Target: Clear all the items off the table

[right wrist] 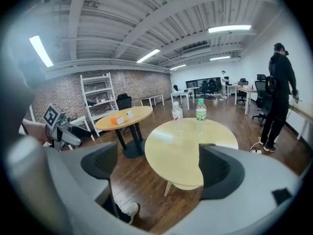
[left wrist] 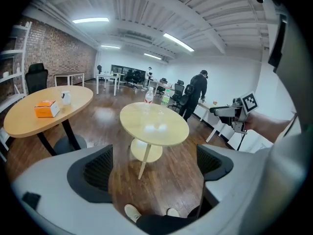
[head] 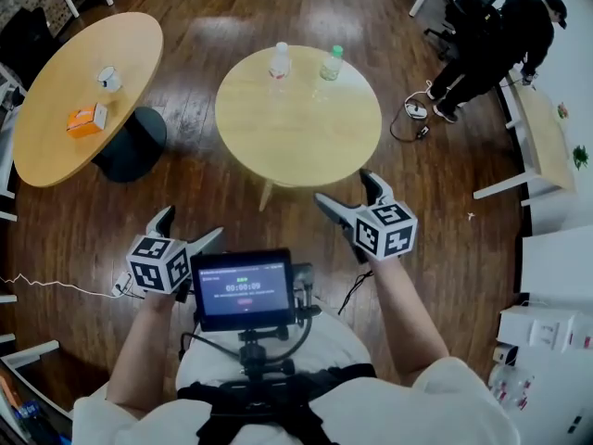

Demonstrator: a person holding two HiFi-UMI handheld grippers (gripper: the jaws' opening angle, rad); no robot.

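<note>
Left gripper [head: 193, 222] gapes empty. The smooth round pale-wood table [head: 296, 146] carries two clear plastic bottles at its far edge: the white-capped bottle [head: 279, 63], then the green-capped bottle [head: 331, 63]. Right gripper [head: 343, 185] gapes empty too. Only the gripper views show the ribbed ceiling [right wrist: 146, 18].

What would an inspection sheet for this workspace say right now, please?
Surface: round table, bare except near its far edge.
Job's things: white-capped bottle and green-capped bottle, both upright and apart.
Clutter: orange box and cup on the larger table.
Grippers: left gripper and right gripper open, empty, short of the round table.
Cables: white cable on the floor at left; black cable at right.
Surroundings: wooden floor; a person beside a desk.
</note>
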